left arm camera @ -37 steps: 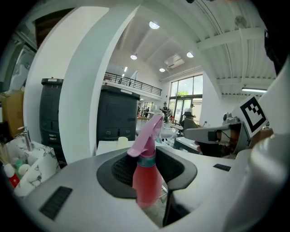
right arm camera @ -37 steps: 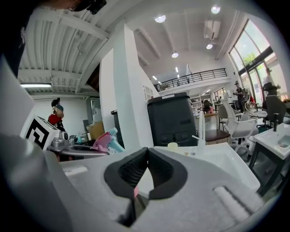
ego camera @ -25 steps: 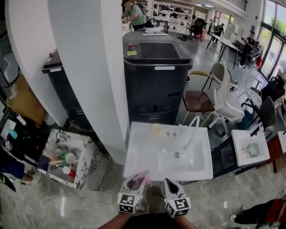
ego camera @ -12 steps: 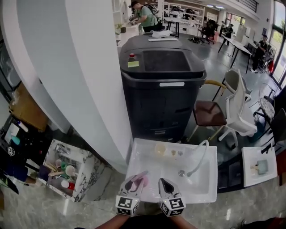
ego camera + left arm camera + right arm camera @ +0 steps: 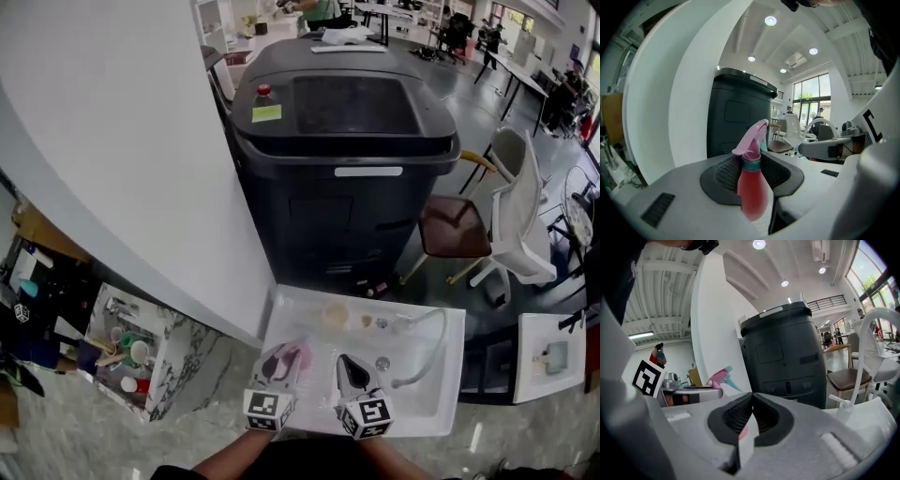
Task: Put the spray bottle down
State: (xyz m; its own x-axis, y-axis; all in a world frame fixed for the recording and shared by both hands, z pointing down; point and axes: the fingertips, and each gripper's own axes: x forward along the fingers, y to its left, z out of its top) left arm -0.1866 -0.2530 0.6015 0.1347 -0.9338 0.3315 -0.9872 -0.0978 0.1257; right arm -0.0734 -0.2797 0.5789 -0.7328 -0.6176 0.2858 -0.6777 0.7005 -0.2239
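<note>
head view: spray bottle (image 5: 292, 357) above sink (image 5: 298, 314)

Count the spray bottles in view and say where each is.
1. The pink spray bottle is clamped in the jaws of the left gripper, over the left side of the white sink. The cluttered box may hide others.

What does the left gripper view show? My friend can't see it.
A pink spray bottle stands upright, gripped between the left gripper's dark fingers. Behind it are a tall black bin and a white wall, with bright windows far off.
</note>
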